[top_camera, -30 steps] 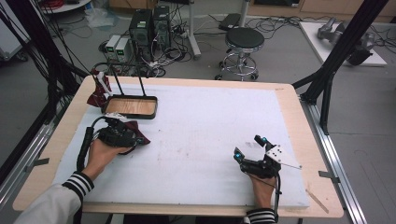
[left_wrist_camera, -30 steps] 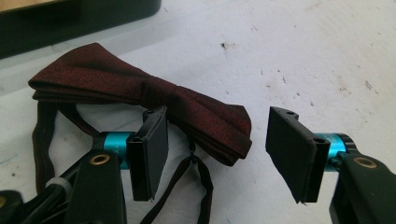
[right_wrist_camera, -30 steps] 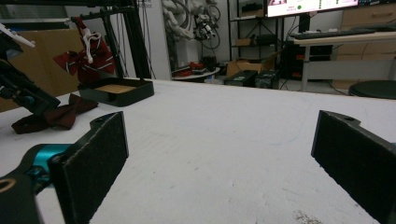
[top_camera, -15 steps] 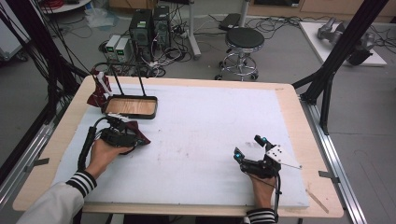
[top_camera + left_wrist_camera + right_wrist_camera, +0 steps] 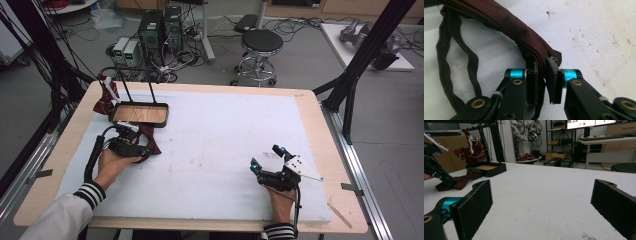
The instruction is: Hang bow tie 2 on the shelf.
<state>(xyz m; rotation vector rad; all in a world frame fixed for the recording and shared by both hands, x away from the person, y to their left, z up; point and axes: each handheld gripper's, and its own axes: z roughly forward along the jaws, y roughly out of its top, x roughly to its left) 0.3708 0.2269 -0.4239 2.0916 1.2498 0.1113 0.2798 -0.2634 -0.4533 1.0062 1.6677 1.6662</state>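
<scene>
- Two jaws of the left gripper (image 5: 541, 75) have just been closing and now pinch the dark red bow tie (image 5: 506, 23) near the table's (image 5: 210, 150) far left corner, beside the black tray (image 5: 141, 114)
- Lift slowly, keeping the fabric bunched between the pads
- Right gripper (image 5: 267, 157) rests wide open near the front right edge

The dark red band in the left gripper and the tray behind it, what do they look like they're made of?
Dark red band: woven fabric, matte, by its fine weave and soft folds. Left gripper has just closed on it. Tray: black rim, likely metal or plastic; the brown floor looks like wood.
</scene>
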